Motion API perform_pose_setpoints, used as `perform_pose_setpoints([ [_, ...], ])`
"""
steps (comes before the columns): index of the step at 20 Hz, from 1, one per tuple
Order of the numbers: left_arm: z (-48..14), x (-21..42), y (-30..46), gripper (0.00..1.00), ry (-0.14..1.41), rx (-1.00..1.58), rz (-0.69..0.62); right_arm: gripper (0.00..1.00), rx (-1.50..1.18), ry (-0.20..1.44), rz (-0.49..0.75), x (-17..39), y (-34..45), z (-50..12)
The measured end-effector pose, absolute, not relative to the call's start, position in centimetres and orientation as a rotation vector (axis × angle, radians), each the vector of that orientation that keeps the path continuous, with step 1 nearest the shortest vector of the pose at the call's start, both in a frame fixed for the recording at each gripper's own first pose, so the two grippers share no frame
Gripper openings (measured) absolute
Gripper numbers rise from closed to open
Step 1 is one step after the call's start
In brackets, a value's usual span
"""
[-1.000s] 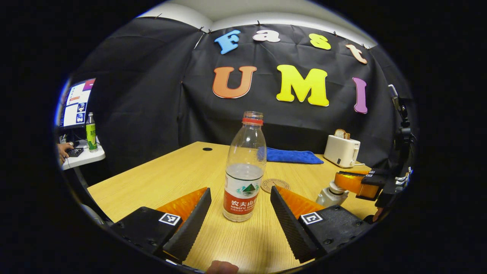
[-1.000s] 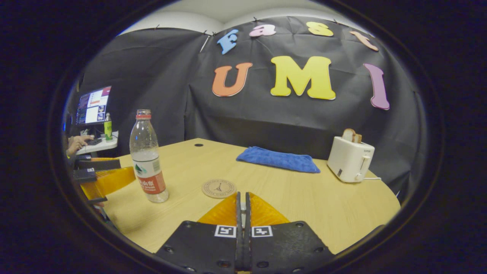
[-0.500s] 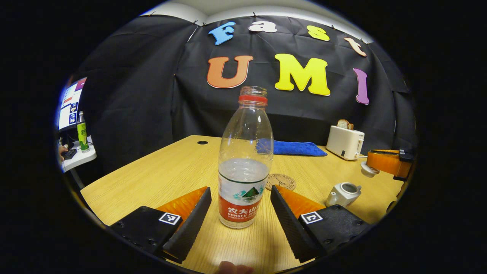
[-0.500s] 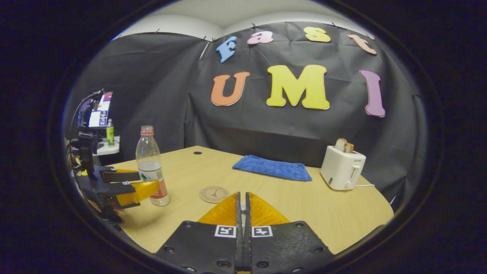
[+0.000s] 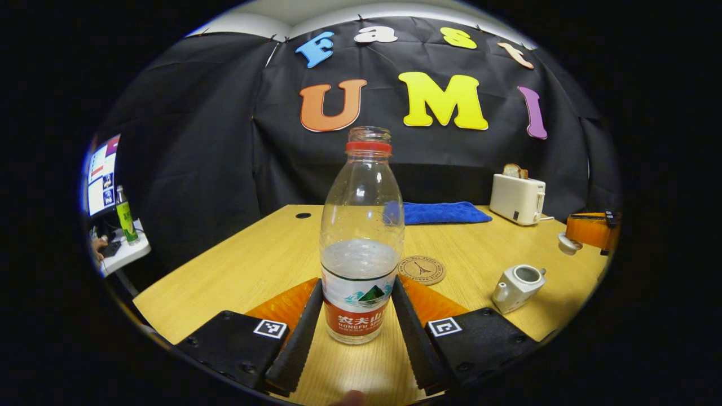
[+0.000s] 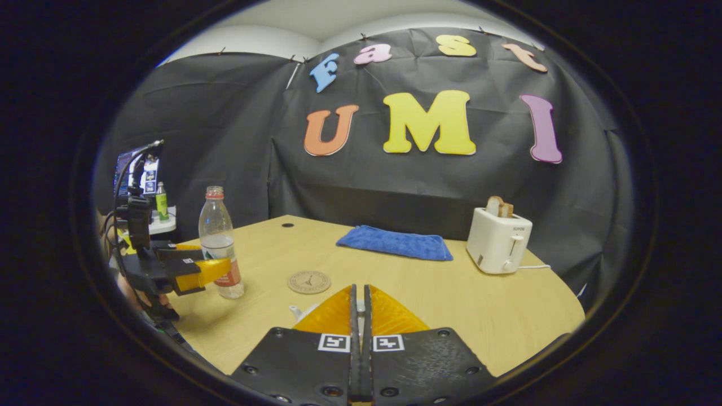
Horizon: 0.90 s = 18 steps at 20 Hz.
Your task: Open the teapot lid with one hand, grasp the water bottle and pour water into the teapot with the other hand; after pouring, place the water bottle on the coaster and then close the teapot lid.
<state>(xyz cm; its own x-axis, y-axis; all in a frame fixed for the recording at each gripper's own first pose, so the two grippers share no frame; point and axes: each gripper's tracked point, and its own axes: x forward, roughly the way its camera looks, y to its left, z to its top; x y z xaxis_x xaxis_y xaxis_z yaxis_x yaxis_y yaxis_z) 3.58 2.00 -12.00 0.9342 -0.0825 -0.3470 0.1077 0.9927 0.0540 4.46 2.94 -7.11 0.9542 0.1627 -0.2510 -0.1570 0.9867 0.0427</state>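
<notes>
Water bottle [image 5: 361,237] stands upright on the worktop [image 5: 248,265], uncapped and roughly half full, between the fingers of the left tongs [image 5: 354,332]. Half a second ago those fingers stood well apart on either side of the bottle; now they have narrowed until both lie against the labelled lower body. Whether they press firmly cannot be told, since the bottle base rests on the worktop and shows no lift. Judgement: the grasp step is closing and the lift toward the teapot comes next.

Teapot [image 5: 516,287] sits to the right of the bottle, near the worktop edge, with its mouth uncovered. The lid [image 5: 567,242] is held clear of it, up and to the right, at the tip of the right tongs [image 5: 569,239]. In the right gripper view the right tongs [image 6: 359,299] are closed to a thin slit, with a sliver of white just beside the fingers; that the lid is clamped there is a fair inference. The lid-opening step therefore appears done.

Coaster [image 5: 421,269] lies bare between bottle and teapot, just behind the right-hand finger of the left tongs. In the right gripper view the left tongs [image 6: 217,272] flank the bottle's lower body.
</notes>
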Motion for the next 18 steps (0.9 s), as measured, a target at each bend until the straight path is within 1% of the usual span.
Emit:
perform_pose_setpoints([
  [4, -9.6, 3.5, 1.8, 0.73, 0.298, 0.303, -0.089, 0.0, 0.041, 0.26, 0.15, 3.9, 1.1, -7.2],
  [8, -7.8, 3.3, 1.6, 0.72, 0.246, 0.636, -0.096, 0.0, 0.041, 0.274, 0.141, 3.1, -0.9, -7.6],
  [11, -7.6, 3.6, 1.1, 0.71, 0.22, 0.871, -0.11, 0.0, 0.042, 0.269, 0.127, 2.8, -2.3, -7.5],
  [18, -8.6, 3.3, -0.7, 0.71, 0.212, 1.17, -0.163, 0.0, 0.038, 0.269, 0.12, 1.4, -4.2, -8.0],
])
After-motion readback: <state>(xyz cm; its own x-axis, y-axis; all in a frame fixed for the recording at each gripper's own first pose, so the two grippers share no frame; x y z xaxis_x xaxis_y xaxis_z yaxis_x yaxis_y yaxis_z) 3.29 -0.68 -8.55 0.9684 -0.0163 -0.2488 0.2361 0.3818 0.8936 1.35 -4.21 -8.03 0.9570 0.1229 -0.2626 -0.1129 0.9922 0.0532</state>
